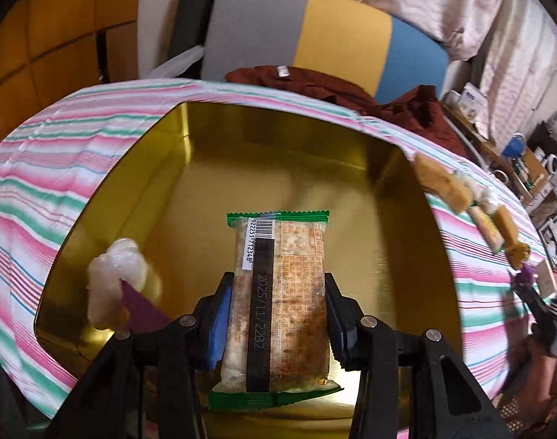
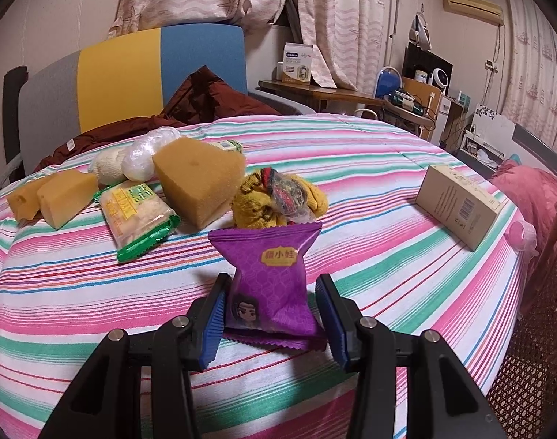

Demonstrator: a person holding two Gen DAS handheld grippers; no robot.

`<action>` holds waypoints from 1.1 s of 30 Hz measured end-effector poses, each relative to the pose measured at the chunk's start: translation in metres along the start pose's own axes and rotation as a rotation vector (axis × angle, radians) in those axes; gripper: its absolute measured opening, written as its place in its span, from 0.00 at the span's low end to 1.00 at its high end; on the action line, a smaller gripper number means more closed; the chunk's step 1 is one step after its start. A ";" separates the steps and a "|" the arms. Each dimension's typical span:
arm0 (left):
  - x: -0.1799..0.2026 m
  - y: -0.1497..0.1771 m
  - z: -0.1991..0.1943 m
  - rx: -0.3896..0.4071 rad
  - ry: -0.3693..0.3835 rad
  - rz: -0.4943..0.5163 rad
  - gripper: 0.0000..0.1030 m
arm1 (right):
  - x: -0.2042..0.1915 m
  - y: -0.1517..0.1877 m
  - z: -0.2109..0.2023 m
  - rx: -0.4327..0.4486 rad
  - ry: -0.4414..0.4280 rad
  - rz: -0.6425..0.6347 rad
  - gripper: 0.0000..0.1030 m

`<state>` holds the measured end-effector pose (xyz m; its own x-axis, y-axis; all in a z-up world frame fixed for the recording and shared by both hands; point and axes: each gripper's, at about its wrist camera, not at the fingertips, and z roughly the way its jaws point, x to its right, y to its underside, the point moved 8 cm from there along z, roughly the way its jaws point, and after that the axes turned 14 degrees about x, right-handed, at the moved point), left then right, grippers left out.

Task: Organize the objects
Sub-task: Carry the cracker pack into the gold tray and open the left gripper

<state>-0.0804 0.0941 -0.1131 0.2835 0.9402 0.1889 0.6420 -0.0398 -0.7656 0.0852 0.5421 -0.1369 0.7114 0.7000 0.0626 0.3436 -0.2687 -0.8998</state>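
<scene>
Pale patterned curtains [image 2: 337, 18] over cream walls; grey, yellow and blue striped headboard [image 2: 132, 73] behind pink-and-green striped bedspread [image 2: 388, 168]; cluttered wooden side table [image 2: 315, 91]; beige air conditioner [image 2: 472, 7] high up.

Glossy gold metal tin [image 1: 212, 168], striped woven cloth [image 2: 351, 168], shiny plastic wrappers [image 2: 274, 285], seemingly porous foam sponge [image 2: 198, 183]

Left gripper [image 1: 276, 314] pitched steeply down over the gold tin [image 1: 212, 168], blue pads clamped on both sides of a green-edged snack pack [image 1: 278, 292]. Right gripper [image 2: 271, 314] angled down, well off to the tin's side, jaws pinching a purple snack pack [image 2: 273, 285].
</scene>
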 end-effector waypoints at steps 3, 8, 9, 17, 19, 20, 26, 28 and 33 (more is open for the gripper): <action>-0.010 0.002 0.005 -0.005 -0.023 -0.014 0.44 | -0.007 -0.005 -0.014 0.024 -0.029 0.006 0.45; -0.016 0.006 0.010 0.001 -0.061 0.002 0.45 | -0.032 -0.018 -0.051 0.077 -0.134 0.031 0.34; -0.018 0.007 0.010 0.001 -0.063 -0.001 0.45 | -0.042 -0.023 -0.058 0.089 -0.164 0.021 0.33; -0.023 0.002 -0.010 0.078 -0.015 -0.058 0.81 | -0.048 -0.024 -0.069 0.065 -0.175 0.079 0.41; -0.023 -0.002 -0.017 0.105 -0.006 -0.060 0.85 | -0.034 -0.020 -0.062 0.031 -0.137 0.115 0.47; -0.022 -0.004 -0.020 0.112 -0.003 -0.057 0.86 | -0.029 -0.018 -0.058 0.015 -0.123 0.121 0.47; -0.016 -0.011 -0.042 0.188 0.011 -0.070 1.00 | -0.031 -0.005 -0.035 -0.076 -0.117 0.049 0.53; -0.016 -0.012 -0.047 0.200 0.012 -0.068 1.00 | -0.034 0.001 -0.028 -0.108 -0.113 0.033 0.53; -0.023 -0.010 -0.059 0.220 -0.002 -0.085 1.00 | -0.026 0.013 -0.019 -0.112 -0.107 0.072 0.53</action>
<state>-0.0512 0.0530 -0.0737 0.2338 0.9376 0.2574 0.4926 0.1140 -0.8628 0.0829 0.5081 -0.1421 0.6692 0.7413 -0.0523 0.3646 -0.3889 -0.8461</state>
